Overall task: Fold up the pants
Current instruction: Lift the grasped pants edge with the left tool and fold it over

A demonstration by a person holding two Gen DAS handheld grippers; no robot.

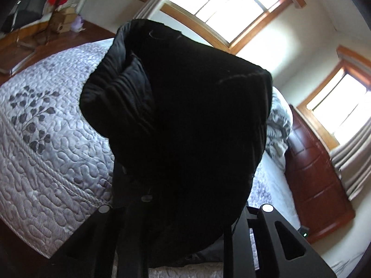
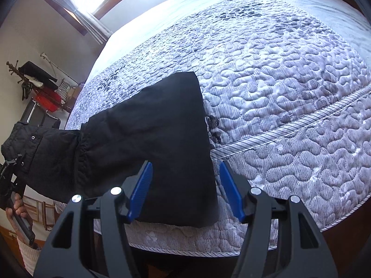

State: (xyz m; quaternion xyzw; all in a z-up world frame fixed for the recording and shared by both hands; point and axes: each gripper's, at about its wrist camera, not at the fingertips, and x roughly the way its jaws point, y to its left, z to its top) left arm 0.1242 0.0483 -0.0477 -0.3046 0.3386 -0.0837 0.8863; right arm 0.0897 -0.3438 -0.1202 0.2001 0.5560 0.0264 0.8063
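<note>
Black pants (image 2: pixel 160 143) lie partly folded on the quilted bed, their leg end flat near the front edge. The waistband end (image 2: pixel 27 143) is lifted off the left side of the bed, held by my left gripper (image 2: pixel 10 162). In the left wrist view the pants (image 1: pixel 185 127) drape over the gripper and hide its fingertips; the ribbed waistband shows at upper left. My right gripper (image 2: pixel 185 176) is open with blue pads (image 2: pixel 141 190) on either side of the folded leg end, just above it, not closed on it.
The grey-white quilted bedspread (image 2: pixel 289 92) covers the bed; its front edge (image 2: pixel 208 250) is near the right gripper. A pillow (image 1: pixel 278 127) and a wooden headboard (image 1: pixel 313 173) lie at the far end. Windows, curtains and a clothes rack (image 2: pixel 41 88) stand around the room.
</note>
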